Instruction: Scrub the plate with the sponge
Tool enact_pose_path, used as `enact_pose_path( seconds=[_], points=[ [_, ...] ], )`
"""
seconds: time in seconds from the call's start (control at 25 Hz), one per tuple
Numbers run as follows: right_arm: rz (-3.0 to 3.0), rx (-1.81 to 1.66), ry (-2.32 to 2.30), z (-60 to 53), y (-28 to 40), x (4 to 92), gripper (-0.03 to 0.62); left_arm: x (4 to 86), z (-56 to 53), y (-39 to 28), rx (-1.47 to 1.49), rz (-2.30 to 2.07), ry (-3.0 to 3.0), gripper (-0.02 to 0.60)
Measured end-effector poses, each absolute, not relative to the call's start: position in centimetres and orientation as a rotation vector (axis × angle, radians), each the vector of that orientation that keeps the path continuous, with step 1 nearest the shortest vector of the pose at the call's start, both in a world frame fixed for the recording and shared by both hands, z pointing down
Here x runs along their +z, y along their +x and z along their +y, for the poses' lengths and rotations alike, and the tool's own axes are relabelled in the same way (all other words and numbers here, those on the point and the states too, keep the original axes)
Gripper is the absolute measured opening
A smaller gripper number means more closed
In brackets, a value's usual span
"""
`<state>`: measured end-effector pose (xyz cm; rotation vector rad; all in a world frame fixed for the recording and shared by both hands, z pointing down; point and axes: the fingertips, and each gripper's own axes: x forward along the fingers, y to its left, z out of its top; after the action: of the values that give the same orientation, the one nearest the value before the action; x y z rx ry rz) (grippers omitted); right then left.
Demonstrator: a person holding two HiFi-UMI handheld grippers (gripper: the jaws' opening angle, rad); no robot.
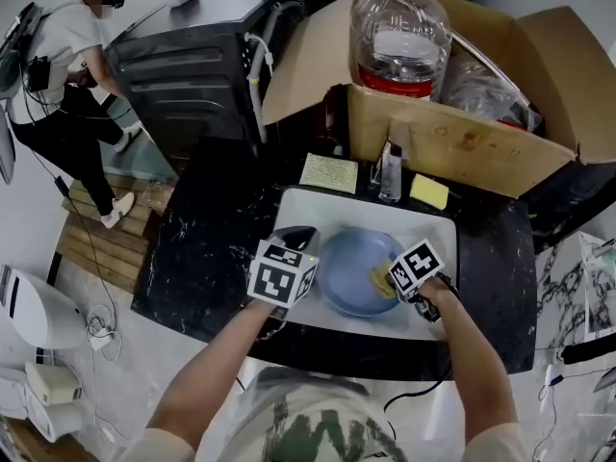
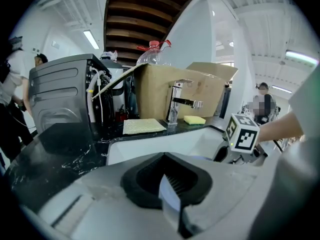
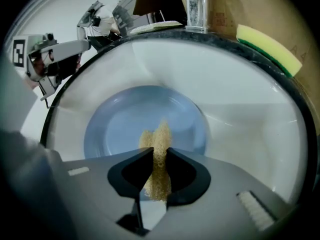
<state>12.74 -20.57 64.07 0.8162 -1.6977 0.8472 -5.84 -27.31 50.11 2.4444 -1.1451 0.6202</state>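
A pale blue plate (image 1: pixel 348 277) lies in the white sink (image 1: pixel 306 206). My right gripper (image 1: pixel 390 282) hovers over the plate's right part, shut on a small yellow sponge (image 1: pixel 382 281). In the right gripper view the sponge (image 3: pixel 159 139) sticks out between the jaws of that gripper (image 3: pixel 159 156), down onto the plate (image 3: pixel 125 124). My left gripper (image 1: pixel 300 243) sits at the plate's left rim. In the left gripper view a thin pale blue edge (image 2: pixel 169 196), which looks like the plate's rim, is pinched in the left gripper (image 2: pixel 171 190).
A faucet (image 1: pixel 389 173) stands behind the sink on the black marble counter (image 1: pixel 212 248). A yellow-green sponge (image 1: pixel 429 192) and a pale scouring cloth (image 1: pixel 329 172) flank it. Behind are a cardboard box (image 1: pixel 462 142), a water bottle (image 1: pixel 399 32) and a dark machine (image 1: pixel 192 75). A person (image 1: pixel 72 56) stands far left.
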Motion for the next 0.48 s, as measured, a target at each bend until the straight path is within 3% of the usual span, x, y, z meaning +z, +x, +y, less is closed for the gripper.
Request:
enact_pose_path(
  seconds=[0.48],
  points=[
    [-1.786,0.839,0.61,-17.8,8.7,63.3,0.08,50.2,-27.2,-6.3,0.601,-1.157,2.428,-0.002]
  ],
)
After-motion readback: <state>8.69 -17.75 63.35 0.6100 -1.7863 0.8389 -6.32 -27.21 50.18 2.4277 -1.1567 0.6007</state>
